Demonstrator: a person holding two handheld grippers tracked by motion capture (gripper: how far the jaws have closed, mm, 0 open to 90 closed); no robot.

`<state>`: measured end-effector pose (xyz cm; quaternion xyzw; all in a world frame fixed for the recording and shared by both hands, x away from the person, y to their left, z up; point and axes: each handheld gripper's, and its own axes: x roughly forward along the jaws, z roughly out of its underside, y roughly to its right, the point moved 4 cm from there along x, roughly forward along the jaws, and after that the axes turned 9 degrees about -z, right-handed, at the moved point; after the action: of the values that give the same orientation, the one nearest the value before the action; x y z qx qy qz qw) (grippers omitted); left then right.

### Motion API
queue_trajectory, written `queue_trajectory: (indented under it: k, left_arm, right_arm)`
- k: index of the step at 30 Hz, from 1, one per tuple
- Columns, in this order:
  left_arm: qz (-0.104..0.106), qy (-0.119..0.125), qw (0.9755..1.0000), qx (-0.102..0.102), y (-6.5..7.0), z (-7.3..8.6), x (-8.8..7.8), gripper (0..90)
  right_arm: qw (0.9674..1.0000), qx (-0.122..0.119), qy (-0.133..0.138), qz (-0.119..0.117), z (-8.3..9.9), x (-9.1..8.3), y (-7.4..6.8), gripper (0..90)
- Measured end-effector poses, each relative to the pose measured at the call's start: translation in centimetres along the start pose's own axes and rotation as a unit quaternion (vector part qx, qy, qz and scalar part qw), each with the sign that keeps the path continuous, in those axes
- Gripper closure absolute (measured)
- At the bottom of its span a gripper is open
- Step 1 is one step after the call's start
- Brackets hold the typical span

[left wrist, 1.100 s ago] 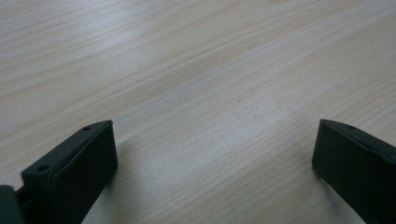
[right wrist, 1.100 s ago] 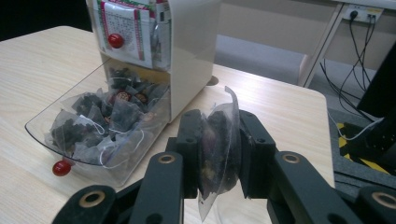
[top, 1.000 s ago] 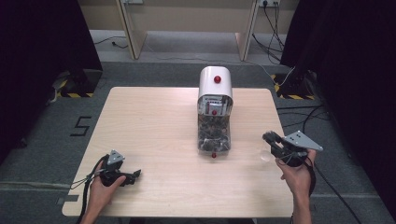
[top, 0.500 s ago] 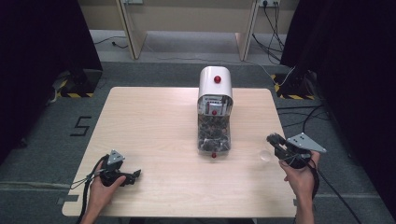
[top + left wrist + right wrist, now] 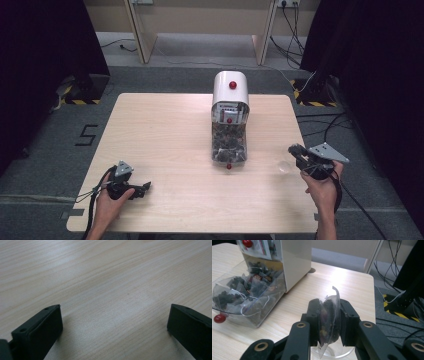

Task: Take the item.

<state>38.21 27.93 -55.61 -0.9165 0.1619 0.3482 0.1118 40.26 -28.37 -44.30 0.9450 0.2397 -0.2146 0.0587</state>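
Right gripper (image 5: 329, 322) is clamped on a tea bag (image 5: 329, 315), lower centre of the right gripper view. Against the frame a second ago, that hand (image 5: 322, 187) has slid slightly down-right in the high view, away from the tea bag dispenser (image 5: 230, 120) at frame centre. It now sits over a clear cup (image 5: 286, 166) near the table's (image 5: 165, 130) right edge; the cup rim (image 5: 332, 353) shows directly under the bag. Looks like the pull is done and the drop into the cup is next. Left gripper (image 5: 134, 190), lower left, hasn't moved, jaws wide apart on bare wood.
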Motion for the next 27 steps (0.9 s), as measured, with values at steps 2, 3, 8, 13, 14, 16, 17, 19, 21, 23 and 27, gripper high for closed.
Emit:
queue_trajectory:
  k: [2, 3, 8, 13, 14, 16, 17, 19, 21, 23, 27]
  left_arm:
    - [0.0, 0.0, 1.0, 0.0, 0.0, 0.0, 0.0, 0.0]
    - [0.0, 0.0, 1.0, 0.0, 0.0, 0.0, 0.0, 0.0]
    - [0.0, 0.0, 1.0, 0.0, 0.0, 0.0, 0.0, 0.0]
    - [0.0, 0.0, 1.0, 0.0, 0.0, 0.0, 0.0, 0.0]
    - [0.0, 0.0, 1.0, 0.0, 0.0, 0.0, 0.0, 0.0]
    - [0.0, 0.0, 1.0, 0.0, 0.0, 0.0, 0.0, 0.0]
    - [0.0, 0.0, 1.0, 0.0, 0.0, 0.0, 0.0, 0.0]
    - [0.0, 0.0, 1.0, 0.0, 0.0, 0.0, 0.0, 0.0]
    - [0.0, 0.0, 1.0, 0.0, 0.0, 0.0, 0.0, 0.0]
    - [0.0, 0.0, 1.0, 0.0, 0.0, 0.0, 0.0, 0.0]
    - [0.0, 0.0, 1.0, 0.0, 0.0, 0.0, 0.0, 0.0]
  right_arm:
    - [1.0, 0.004, -0.003, -0.002, 0.3, 0.3, 0.1, 73.4]
    - [1.0, 0.003, -0.006, -0.001, 0.3, 0.3, 0.2, 73.4]
    - [0.9999, 0.004, -0.013, -0.002, 0.7, 0.8, 0.3, 73.4]
    - [0.9998, 0.007, -0.02, -0.002, 1.2, 1.2, 0.6, 73.1]
    - [0.9997, 0.009, -0.021, -0.002, 1.3, 1.3, 0.6, 73.0]
    - [0.9997, 0.01, -0.023, -0.004, 1.4, 1.4, 0.7, 72.8]
    - [0.9996, 0.013, -0.025, -0.005, 1.5, 1.4, 0.7, 72.7]
    - [0.9996, 0.01, -0.025, -0.006, 1.5, 1.5, 0.7, 72.5]
    - [0.9996, 0.009, -0.025, -0.007, 1.5, 1.5, 0.7, 72.3]
    - [0.9996, 0.01, -0.027, -0.008, 1.6, 1.6, 0.6, 72.0]
    - [0.9995, 0.014, -0.026, -0.009, 1.6, 1.6, 0.6, 71.0]
